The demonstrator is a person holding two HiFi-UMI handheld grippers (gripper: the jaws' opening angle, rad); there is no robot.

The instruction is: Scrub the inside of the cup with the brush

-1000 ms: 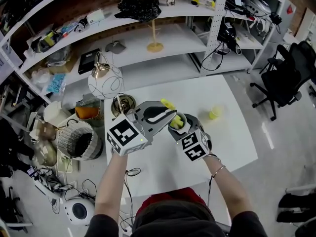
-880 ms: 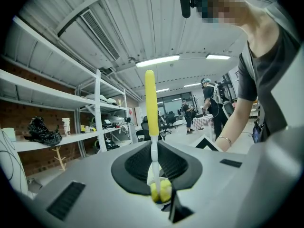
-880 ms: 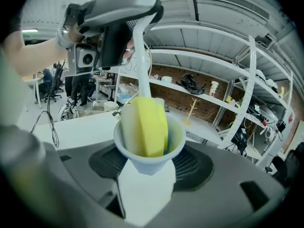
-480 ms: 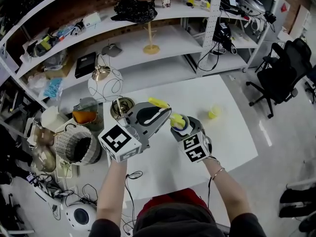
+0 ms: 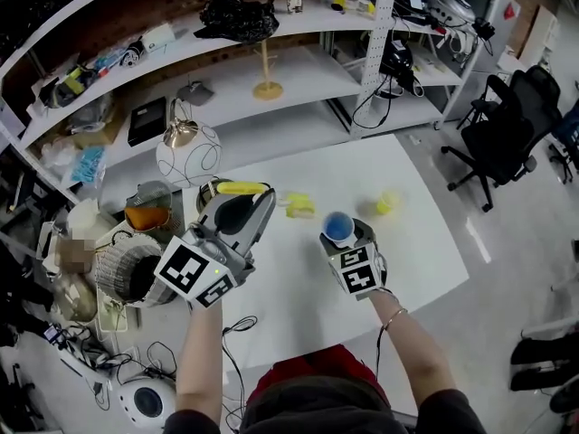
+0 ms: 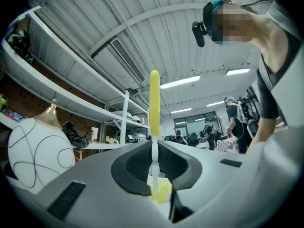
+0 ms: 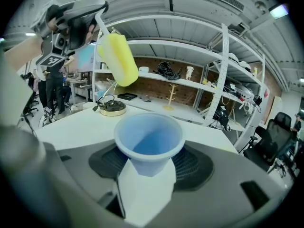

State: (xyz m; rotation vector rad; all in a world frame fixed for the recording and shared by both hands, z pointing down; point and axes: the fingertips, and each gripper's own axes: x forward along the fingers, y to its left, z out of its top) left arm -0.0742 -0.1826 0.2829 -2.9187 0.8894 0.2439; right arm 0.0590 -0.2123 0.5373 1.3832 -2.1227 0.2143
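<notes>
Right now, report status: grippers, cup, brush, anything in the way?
Left gripper shut on brush. Right gripper shut on cup. Brush outside cup, nothing between.

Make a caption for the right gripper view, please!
The right gripper grips a blue cup in its jaws while the left gripper holds the yellow brush outside it, above the table.

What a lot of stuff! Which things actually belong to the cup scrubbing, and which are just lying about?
In the job:
blue cup, held by the right gripper
yellow brush, held by the left gripper

Just lying about:
small yellow object on the table
white globe
wicker basket
wooden stand
office chair
</notes>
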